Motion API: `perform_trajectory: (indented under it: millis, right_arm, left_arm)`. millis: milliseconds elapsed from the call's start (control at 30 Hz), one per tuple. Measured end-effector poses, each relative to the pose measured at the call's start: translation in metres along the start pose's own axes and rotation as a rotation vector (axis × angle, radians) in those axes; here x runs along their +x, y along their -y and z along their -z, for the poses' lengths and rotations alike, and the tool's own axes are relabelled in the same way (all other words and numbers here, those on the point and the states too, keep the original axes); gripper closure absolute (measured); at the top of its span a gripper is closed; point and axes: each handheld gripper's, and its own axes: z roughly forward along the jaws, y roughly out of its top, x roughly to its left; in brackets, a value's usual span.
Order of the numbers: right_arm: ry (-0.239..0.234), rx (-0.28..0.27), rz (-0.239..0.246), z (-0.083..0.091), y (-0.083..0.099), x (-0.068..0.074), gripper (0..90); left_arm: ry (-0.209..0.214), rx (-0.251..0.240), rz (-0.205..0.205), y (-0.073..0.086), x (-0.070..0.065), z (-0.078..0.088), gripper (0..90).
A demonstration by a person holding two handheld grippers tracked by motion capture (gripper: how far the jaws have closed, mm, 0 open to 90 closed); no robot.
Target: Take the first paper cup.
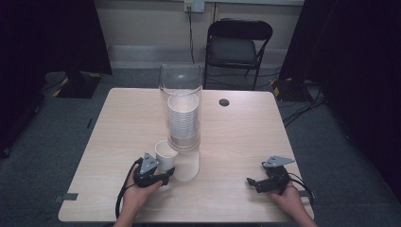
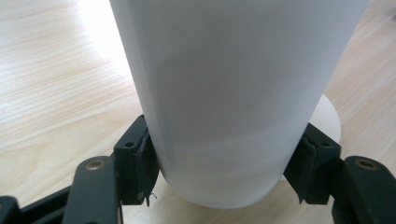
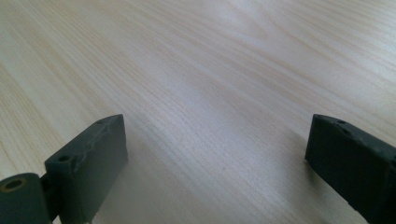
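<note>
A white paper cup (image 1: 166, 153) stands upright on the wooden table (image 1: 127, 123), just in front of a clear tube (image 1: 181, 90) that holds a stack of white cups (image 1: 183, 120). My left gripper (image 1: 166, 169) reaches it from the near side. In the left gripper view the cup (image 2: 233, 84) sits between the jaws near its base, with both pads (image 2: 140, 158) against its wall, so the left gripper (image 2: 223, 161) is shut on it. My right gripper (image 1: 251, 181) rests near the table's front right corner, and its jaws (image 3: 215, 154) stand open over bare wood.
A pale round shape (image 1: 187, 166) lies at the foot of the tube, right of the held cup. A dark cable hole (image 1: 224, 102) sits in the table's far side. A black folding chair (image 1: 239, 45) stands behind the table. Cables trail on the floor at the right.
</note>
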Motion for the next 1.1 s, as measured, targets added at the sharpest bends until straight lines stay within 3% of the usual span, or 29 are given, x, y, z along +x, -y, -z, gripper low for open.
perform_trajectory:
  millis: [133,433,633,700,733,800,867,900,933,967,1100]
  right_arm:
    - [0.0,0.0,0.001,0.0,0.0,0.0,5.0]
    - [0.0,0.0,0.001,0.0,0.0,0.0,5.0]
    - [-0.001,0.002,-0.001,0.0,0.0,0.0,5.1]
    - [-0.019,-0.006,0.008,0.001,0.001,0.001,8.6]
    - [-0.023,-0.01,-0.004,0.002,-0.001,0.001,16.1]
    - [-0.126,-0.045,-0.05,0.006,-0.007,0.003,19.5]
    - [-0.135,-0.091,-0.058,0.009,-0.015,0.009,20.0]
    - [-0.133,-0.101,-0.041,0.01,-0.019,0.013,20.2]
    - [-0.138,-0.098,-0.023,0.01,-0.022,0.016,20.6]
    - [-0.147,-0.095,-0.011,0.01,-0.025,0.019,21.6]
    - [-0.187,-0.091,-0.008,0.008,-0.031,0.026,23.6]
  left_arm:
    - [0.016,0.023,0.027,0.004,0.008,0.004,34.6]
    - [0.025,0.065,0.03,0.011,0.015,0.006,34.5]
    - [0.058,0.03,0.006,0.01,0.013,0.008,34.8]
    - [0.078,0.032,-0.001,0.011,0.011,0.009,35.1]
    - [0.093,0.028,0.0,0.01,0.009,0.01,35.2]
    - [0.129,0.032,-0.015,0.009,0.005,0.01,35.3]
    - [0.163,0.038,-0.058,0.007,0.0,0.01,35.3]
    - [0.18,0.039,-0.044,0.008,-0.004,0.01,35.4]
    - [0.188,0.037,-0.06,0.008,-0.006,0.011,35.4]
    - [0.201,0.03,-0.049,0.008,-0.009,0.011,35.4]
    - [0.23,0.019,-0.084,0.006,-0.02,0.009,35.3]
